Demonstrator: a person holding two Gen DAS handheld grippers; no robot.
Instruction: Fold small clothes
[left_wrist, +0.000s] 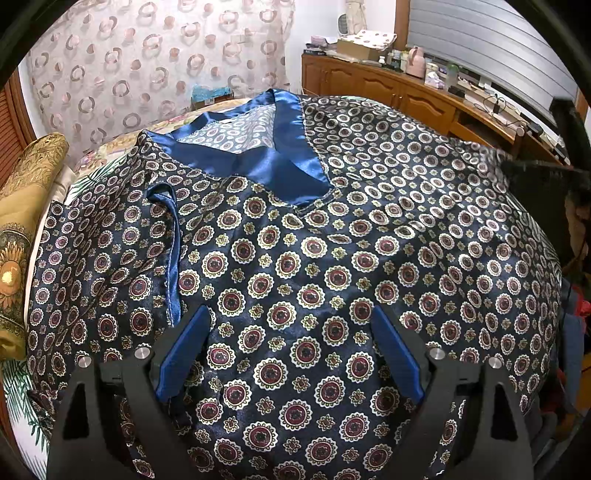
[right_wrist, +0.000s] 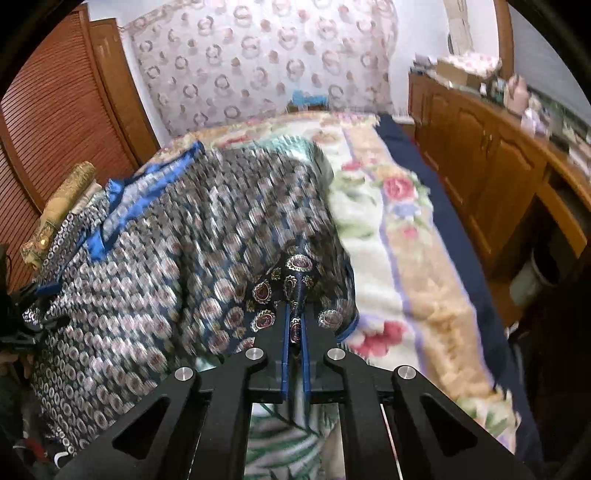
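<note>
Satin garment: a navy patterned shirt (left_wrist: 295, 266) with red-and-cream medallions is lying spread over the bed (right_wrist: 388, 229), its plain blue collar (left_wrist: 273, 147) pointing toward the curtain (left_wrist: 147, 66).
Left hand-held gripper (left_wrist: 288, 354): it is hovering over the lower middle of the shirt with its blue pads (left_wrist: 183, 354) spread wide apart, gripping nothing (whether the tips are brushing the cloth I cannot tell).
Right hand-held gripper (right_wrist: 295, 328): its jaws are pressing together on a pinch of the shirt's edge, and a small peak of fabric is standing up between the blue pads (right_wrist: 285, 347).
Shirt in the right view: much of it is blurring, draped in a mound on the left part of the bed, while the floral blanket (right_wrist: 406, 288) is showing bare to the right.
Sleeve (left_wrist: 110, 258): it is lying folded at the shirt's left side, a blue trim running along its edge.
Bolster (left_wrist: 22, 206): a gold patterned cushion is resting beside the sleeve.
Cabinet (left_wrist: 388, 96): a wooden unit with cluttered top is standing along the far wall.
</note>
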